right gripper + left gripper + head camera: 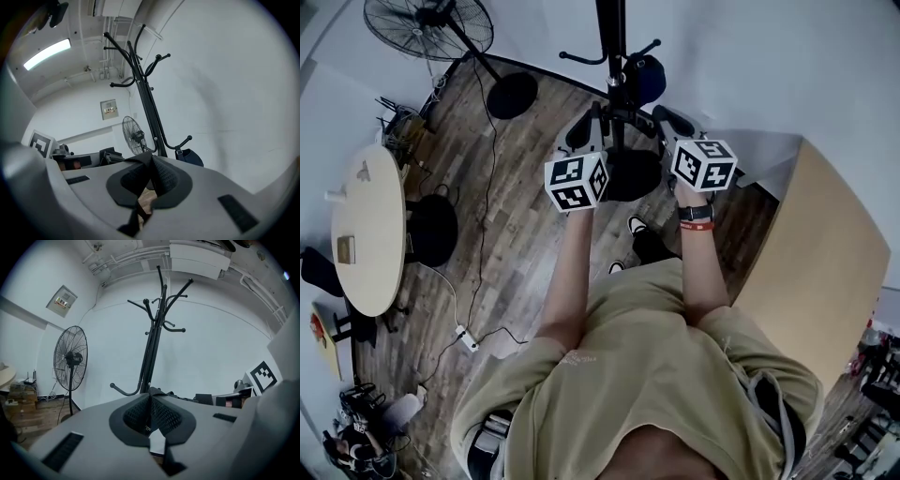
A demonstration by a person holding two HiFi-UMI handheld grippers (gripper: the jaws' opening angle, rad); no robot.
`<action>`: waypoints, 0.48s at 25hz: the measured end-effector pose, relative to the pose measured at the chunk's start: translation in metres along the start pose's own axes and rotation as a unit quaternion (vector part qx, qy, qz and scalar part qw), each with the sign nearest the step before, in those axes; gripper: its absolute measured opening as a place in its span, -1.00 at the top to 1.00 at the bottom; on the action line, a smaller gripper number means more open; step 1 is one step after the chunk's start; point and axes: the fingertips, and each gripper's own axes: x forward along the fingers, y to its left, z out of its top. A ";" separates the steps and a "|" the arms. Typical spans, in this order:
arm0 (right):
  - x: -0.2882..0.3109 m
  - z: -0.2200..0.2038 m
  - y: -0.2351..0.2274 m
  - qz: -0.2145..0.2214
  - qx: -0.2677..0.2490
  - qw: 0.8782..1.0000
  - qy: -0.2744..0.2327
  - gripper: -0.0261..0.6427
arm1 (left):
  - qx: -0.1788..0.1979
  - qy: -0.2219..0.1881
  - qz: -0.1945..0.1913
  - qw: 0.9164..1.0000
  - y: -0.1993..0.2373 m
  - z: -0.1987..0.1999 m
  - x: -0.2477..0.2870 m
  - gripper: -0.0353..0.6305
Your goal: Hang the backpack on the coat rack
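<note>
- Left gripper (pixel 592 127): fingers clenched, the ribbed pads (pixel 164 417) pressed together at the tip with nothing between them. The coat rack (pixel 152 343) pole rises straight beyond the fingertips.
- Right gripper (pixel 664 117): fingers likewise clenched on nothing, pads (pixel 166 177) meeting in a closed seam. It is held level with the left gripper, and the pole stands between the two sets of fingertips in the head view.
- Backpack (pixel 191 158): a small dark-blue bag hanging by its strap from a low hook (pixel 183 141) of the rack. It lies beyond the right fingertips and slightly to their right, apart from them. In the head view it shows as a dark-blue mass (pixel 647 77) just past those fingertips, beside the pole.
- Upper hooks: bare, high above both sets of fingertips.
- Standing fan (pixel 70 357): well beyond the left fingertips and to their left; not involved.
- Step in hand: judged complete or nearly so, since the bag's weight is on the hook and neither gripper holds it.
- Next move: probably drawing both grippers straight back from the pole, keeping the right fingertips clear of the strap so the bag is not lifted off.
</note>
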 end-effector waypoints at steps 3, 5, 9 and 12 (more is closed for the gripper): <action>0.012 0.008 -0.012 0.001 0.002 1.000 0.000 0.88 | 0.001 -0.001 0.005 1.000 0.003 0.004 0.014 0.82; 0.021 0.013 -0.019 0.002 0.005 1.000 0.000 0.88 | 0.005 0.001 0.005 1.000 0.003 0.006 0.024 0.82; 0.039 0.012 -0.026 0.008 0.006 1.000 0.005 0.88 | 0.008 0.008 0.007 1.000 0.006 0.002 0.039 0.82; 0.052 0.012 -0.031 0.010 0.007 1.000 0.010 0.88 | 0.007 0.014 0.008 1.000 0.011 -0.002 0.049 0.82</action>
